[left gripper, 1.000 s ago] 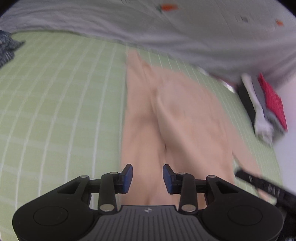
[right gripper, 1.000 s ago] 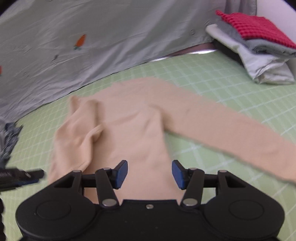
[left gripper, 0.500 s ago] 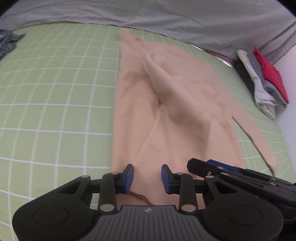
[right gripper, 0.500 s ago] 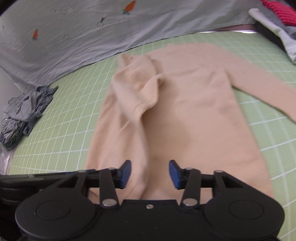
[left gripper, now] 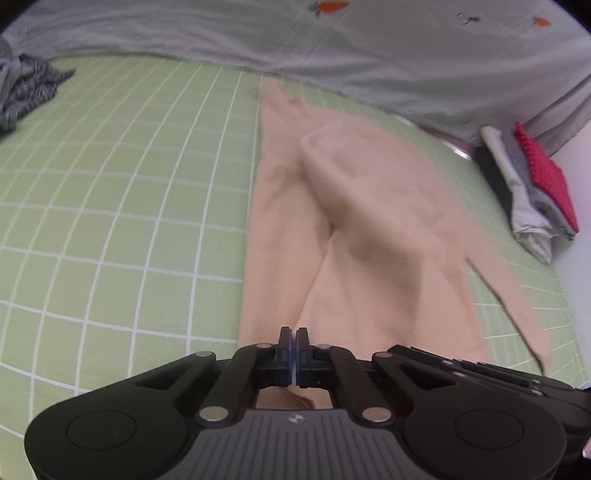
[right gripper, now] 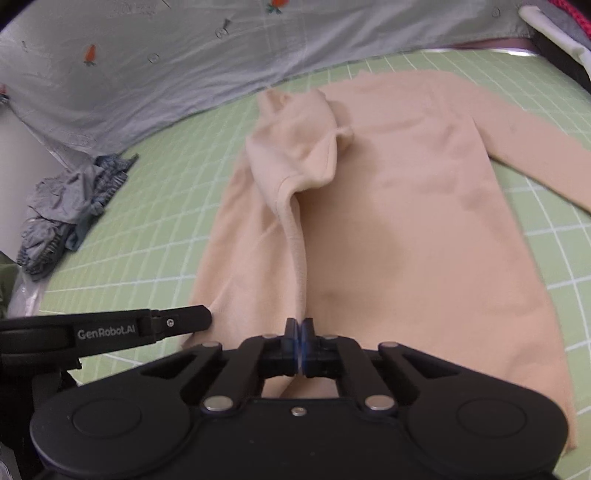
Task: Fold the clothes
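- A home bedroom, by the look of it: a bed under a green checked sheet.
- Along the sheet's far edge lies a grey quilt printed with little carrots.
- On the sheet's right end sits a stack of folded clothes; at its left end, a crumpled blue-grey heap.

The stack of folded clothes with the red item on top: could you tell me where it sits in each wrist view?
Left wrist: stack of folded clothes at the right edge, beyond the beige sweater.
Right wrist: top right corner, mostly cut off.
Shared landmark: the grey carrot-print sheet along the far side.
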Available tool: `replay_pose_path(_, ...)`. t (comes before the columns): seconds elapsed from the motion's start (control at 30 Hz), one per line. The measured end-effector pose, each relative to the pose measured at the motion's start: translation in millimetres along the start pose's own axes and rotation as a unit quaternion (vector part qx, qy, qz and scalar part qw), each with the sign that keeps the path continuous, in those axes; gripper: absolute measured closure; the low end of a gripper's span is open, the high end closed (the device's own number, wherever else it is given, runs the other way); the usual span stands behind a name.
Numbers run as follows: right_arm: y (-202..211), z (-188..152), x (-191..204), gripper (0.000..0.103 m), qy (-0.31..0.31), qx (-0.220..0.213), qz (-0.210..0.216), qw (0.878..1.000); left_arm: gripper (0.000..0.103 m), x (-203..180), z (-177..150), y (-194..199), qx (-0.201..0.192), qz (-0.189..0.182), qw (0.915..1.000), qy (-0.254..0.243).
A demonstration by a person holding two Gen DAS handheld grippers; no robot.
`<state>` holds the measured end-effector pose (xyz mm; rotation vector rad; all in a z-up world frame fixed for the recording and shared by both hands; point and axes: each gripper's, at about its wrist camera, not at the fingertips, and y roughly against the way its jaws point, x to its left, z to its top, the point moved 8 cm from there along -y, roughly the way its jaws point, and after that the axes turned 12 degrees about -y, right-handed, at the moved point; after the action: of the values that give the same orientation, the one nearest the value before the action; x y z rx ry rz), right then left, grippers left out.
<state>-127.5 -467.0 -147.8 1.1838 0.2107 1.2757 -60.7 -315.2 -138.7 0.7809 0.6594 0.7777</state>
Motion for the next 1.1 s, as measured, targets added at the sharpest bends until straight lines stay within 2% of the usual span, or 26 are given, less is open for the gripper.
replay_pose_path(0.1,17,5,6,0.101,-0.002,-0.007,0.024,1.0,0.103,-4,3,28,-0.022,-0.004,0.9998,0.002)
replay_pose_path(0.23,34,1,10,0.101,-0.001,0.0,0.053,0.999,0.103,-4,-10,63,-0.038,0.011,0.999,0.022)
replay_pose_path(0.33,34,-13,6,0.101,0.002,0.025,0.058,0.998,0.102,-2,-41,50,-0.008,0.04,0.9983,0.042)
replay_pose_path(0.47,18,-30,-2,0.097,0.027,0.068,0.032,0.997,0.101,-3,-68,33,0.024,0.073,0.9948,0.067)
replay_pose_path(0.53,19,-32,-7,0.078,0.039,0.071,0.026,0.996,0.095,-8,-67,36,0.016,0.081,0.9944,0.067)
replay_pose_path(0.6,28,-27,-14,0.068,0.036,0.057,0.028,0.997,0.067,-13,-61,39,0.005,0.089,0.9937,0.068)
replay_pose_path(0.63,31,-23,-19,0.066,0.033,0.05,0.027,0.998,0.062,-15,-57,40,0.001,0.094,0.9934,0.065)
replay_pose_path(0.67,34,-18,-23,0.064,0.031,0.043,0.023,0.998,0.049,-17,-52,41,-0.003,0.101,0.9931,0.06)
replay_pose_path(0.7,36,-13,-28,0.056,0.028,0.036,0.017,0.999,0.032,-19,-47,41,-0.003,0.11,0.9925,0.054)
replay_pose_path(0.73,38,-7,-33,0.044,0.026,0.028,0.01,0.999,0.024,-19,-42,40,-0.004,0.12,0.9917,0.045)
replay_pose_path(0.77,39,-2,-39,0.036,0.022,0.021,0.002,1.0,0.017,-21,-36,40,-0.005,0.126,0.9914,0.035)
replay_pose_path(0.8,40,4,-43,0.021,0.019,0.016,-0.006,1.0,0.017,-23,-30,40,-0.006,0.132,0.9909,0.026)
replay_pose_path(0.93,42,24,-60,0.0,0.018,-0.013,-0.027,0.999,0.011,-22,-12,30,-0.001,0.141,0.99,0.002)
replay_pose_path(1.1,33,44,-90,0.0,0.013,-0.034,-0.059,0.998,0.01,-12,10,13,0.005,0.148,0.9888,-0.016)
